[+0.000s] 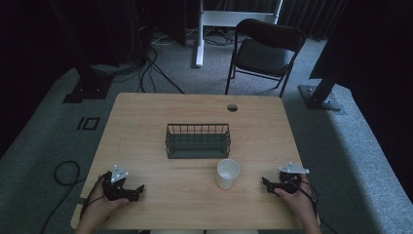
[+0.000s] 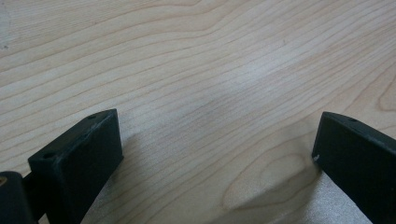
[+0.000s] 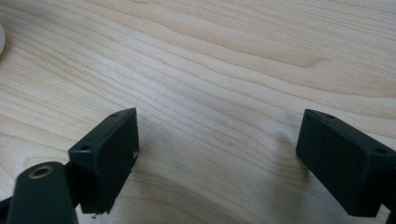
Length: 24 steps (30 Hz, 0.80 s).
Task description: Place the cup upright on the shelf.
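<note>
Nearest the person, both grippers rest low on the table (image 1: 146, 105), one at each front corner. The left gripper (image 1: 138, 191) sits in the left hand (image 1: 100, 202) and points inward, toward the table's middle. The right gripper (image 1: 266, 183) sits in the right hand (image 1: 297, 197) and also points inward, toward the cup (image 1: 228, 173). Each carries a grey plate on top.

In the left gripper view the two black jaws stand wide apart, with bare wood grain between them and nothing held. The right gripper view shows the same: jaws spread wide, nothing between them, and a sliver of the cup's white rim (image 3: 1, 42) at the far left edge.

The cup stands upright between the two grippers, nearer the right one but apart from it, its mouth facing up. It is plain white; I can read no writing on it.

Just behind it lies the basket (image 1: 197, 141), a dark wire one, its long axis running left to right across the table, close to the cup but whether they touch I cannot tell. It carries no label that I can make out.

Farther back, a round hole (image 1: 232, 107) sits near the table's far edge, and beyond that a black folding chair (image 1: 263, 53) stands on the grey carpet.
</note>
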Tool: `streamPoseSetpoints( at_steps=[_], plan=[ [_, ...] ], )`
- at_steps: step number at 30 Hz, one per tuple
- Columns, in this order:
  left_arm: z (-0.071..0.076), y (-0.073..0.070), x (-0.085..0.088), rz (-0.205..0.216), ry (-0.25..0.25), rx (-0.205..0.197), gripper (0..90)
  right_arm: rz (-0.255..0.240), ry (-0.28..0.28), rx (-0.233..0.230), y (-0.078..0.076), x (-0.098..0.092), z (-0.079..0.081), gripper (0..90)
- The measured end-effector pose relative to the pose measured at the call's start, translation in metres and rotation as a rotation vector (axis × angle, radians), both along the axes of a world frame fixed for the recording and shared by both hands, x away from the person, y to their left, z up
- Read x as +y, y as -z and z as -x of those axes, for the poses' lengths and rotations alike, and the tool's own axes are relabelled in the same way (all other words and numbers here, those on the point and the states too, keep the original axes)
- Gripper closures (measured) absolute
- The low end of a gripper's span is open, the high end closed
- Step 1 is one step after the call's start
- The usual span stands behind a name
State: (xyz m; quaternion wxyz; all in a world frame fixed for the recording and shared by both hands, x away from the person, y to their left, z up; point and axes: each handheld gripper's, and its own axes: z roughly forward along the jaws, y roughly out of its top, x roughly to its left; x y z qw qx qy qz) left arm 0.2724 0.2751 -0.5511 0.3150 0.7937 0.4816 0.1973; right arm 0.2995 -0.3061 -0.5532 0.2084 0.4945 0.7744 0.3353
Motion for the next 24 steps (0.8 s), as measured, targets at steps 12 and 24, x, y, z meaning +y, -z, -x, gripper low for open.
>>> streamPoseSetpoints(
  at_steps=[12, 24],
  plan=[
    [-0.0002, 0.0, 0.0001, -0.001, -0.001, 0.003, 1.2, 0.001, -0.006, 0.0, 0.0001, -0.0001, -0.0005, 11.9],
    [-0.001, -0.0006, -0.0022, -0.012, 0.051, -0.002, 1.2, 0.001, -0.006, 0.001, 0.0001, -0.0001, -0.0006, 11.8]
  ],
)
